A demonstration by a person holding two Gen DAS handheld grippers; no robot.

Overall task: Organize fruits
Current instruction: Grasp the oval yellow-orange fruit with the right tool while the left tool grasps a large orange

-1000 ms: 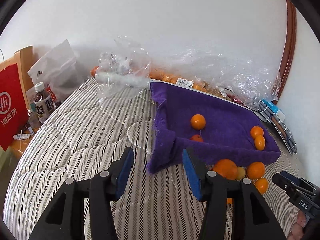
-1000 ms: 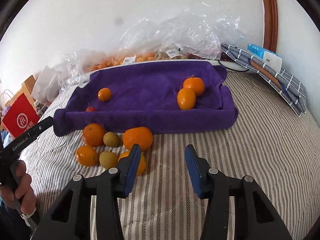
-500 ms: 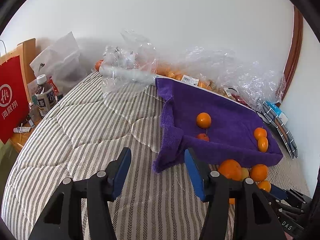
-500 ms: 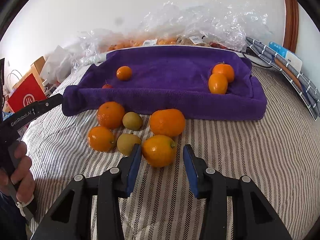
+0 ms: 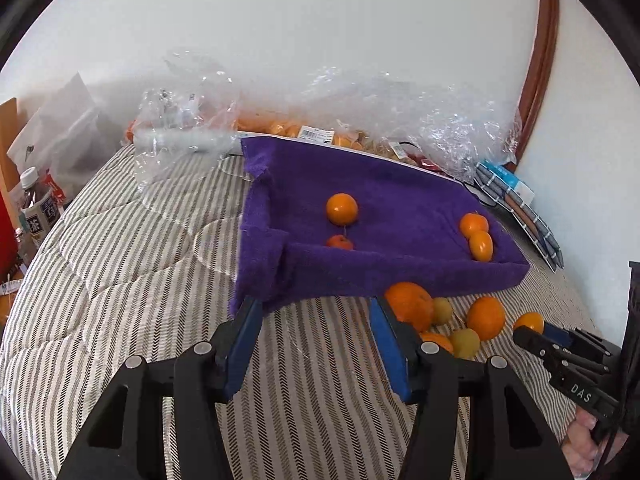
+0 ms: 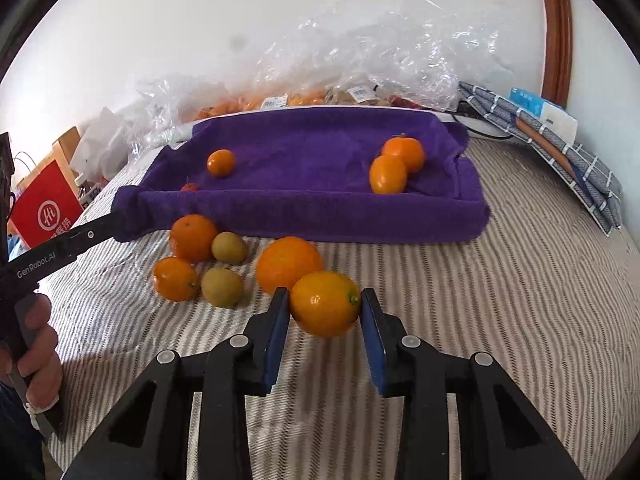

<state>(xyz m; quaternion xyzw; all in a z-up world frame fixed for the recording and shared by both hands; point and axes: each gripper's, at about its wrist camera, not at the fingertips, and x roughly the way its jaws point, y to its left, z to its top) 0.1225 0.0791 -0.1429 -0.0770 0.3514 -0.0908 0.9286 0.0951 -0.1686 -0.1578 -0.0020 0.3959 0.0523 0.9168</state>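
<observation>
A purple towel-lined tray (image 6: pixel 304 216) (image 5: pixel 400 272) lies on the striped bed and holds several small oranges. Loose fruit lies in front of it: oranges (image 6: pixel 193 237) (image 6: pixel 288 263) (image 6: pixel 175 279) and two greenish-yellow fruits (image 6: pixel 229 247) (image 6: pixel 222 286). My right gripper (image 6: pixel 325 308) is open, its blue pads on either side of an oval orange (image 6: pixel 325 305) on the bed, close to it or just touching. My left gripper (image 5: pixel 316 312) is open and empty, just in front of the tray's near left corner; the loose fruit (image 5: pixel 410 306) sits to its right.
Clear plastic bags of fruit (image 6: pixel 360 76) line the wall behind the tray. A folded checked cloth with a box (image 6: pixel 560 136) lies at the right. A red bag (image 6: pixel 44 208) and bottles (image 5: pixel 38 216) stand left of the bed.
My right gripper has moved forward and down until its pads flank the oval orange. My left gripper has shifted right, closer to the tray's near corner.
</observation>
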